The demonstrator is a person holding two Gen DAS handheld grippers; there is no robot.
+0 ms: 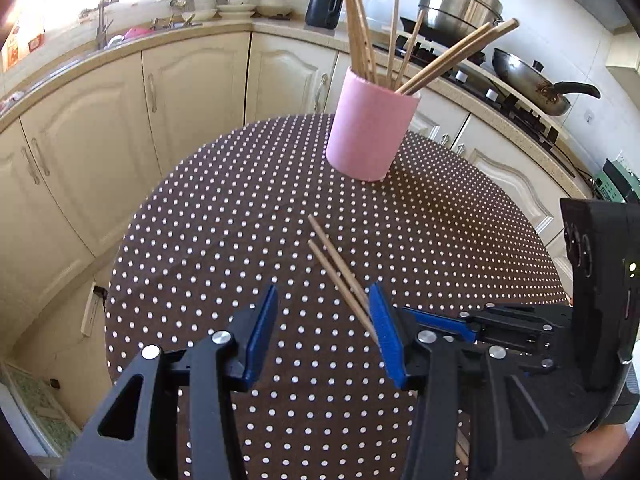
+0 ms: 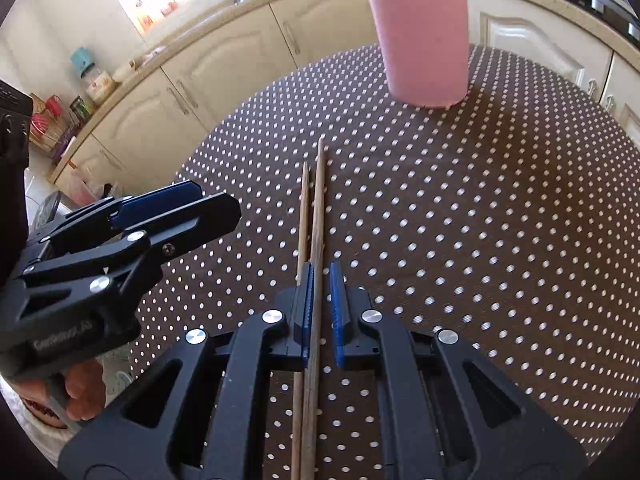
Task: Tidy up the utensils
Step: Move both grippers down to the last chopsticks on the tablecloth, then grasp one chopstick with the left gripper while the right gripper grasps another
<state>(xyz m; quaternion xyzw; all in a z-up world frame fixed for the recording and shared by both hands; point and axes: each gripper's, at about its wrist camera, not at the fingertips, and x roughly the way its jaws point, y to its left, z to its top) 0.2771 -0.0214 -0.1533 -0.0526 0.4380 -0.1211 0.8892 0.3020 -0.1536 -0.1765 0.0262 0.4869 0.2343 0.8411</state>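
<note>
A round bench [image 1: 224,216] under a brown cloth with white dots fills both views, cream kitchen cabinets [image 1: 192,80] curving behind it. Toward the far side of the bench stands the pink holder [image 1: 370,128], upright, a sheaf of wooden chopsticks [image 1: 360,28] fanning out of its mouth. Nearer in come the left tongs [image 1: 324,332] — released, blue pads standing well apart over bare cloth, nothing between them. The right tongs [image 2: 321,304] sit just beside them, jaws drawn almost together with one chopstick [image 2: 316,232] running lengthwise through the narrow gap; whether both pads press on it cannot be told. A second chopstick [image 2: 303,208] lies alongside, just outside the left-hand pad, apparently passing under it. Both sticks point toward the pink holder, tips well short of it. Smallest of all — a person's fingers [image 2: 86,392] on the left handle.
</note>
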